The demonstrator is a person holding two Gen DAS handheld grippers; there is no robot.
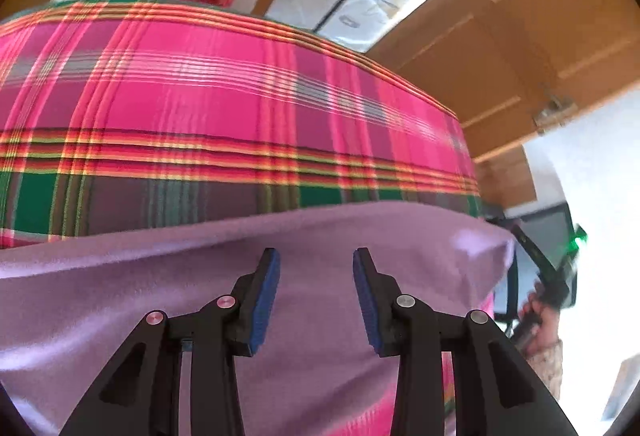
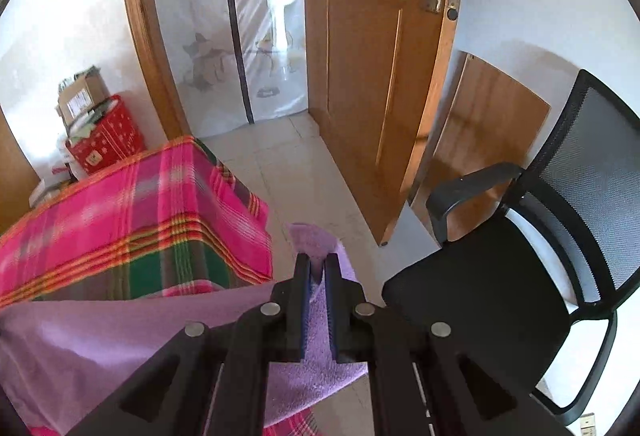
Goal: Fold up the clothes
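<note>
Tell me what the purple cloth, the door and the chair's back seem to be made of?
Purple cloth: soft, matte fabric, perhaps fleece or terry, judging by the fuzzy nap near the pinched corner. Door: wood or wood veneer with a glossy orange-brown varnish and visible panel lines. Chair's back: see-through grey mesh stretched in a black, probably plastic, frame.

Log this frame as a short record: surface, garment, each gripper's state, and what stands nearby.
surface: table under a pink plaid cloth
garment: purple cloth, spread over the near edge of the table
left gripper: open above the purple cloth, nothing between its pads
right gripper: shut on a corner of the purple cloth, beyond the table's side
nearby: black office chair, wooden door, red box behind the table
fold progress: cannot tell
</note>
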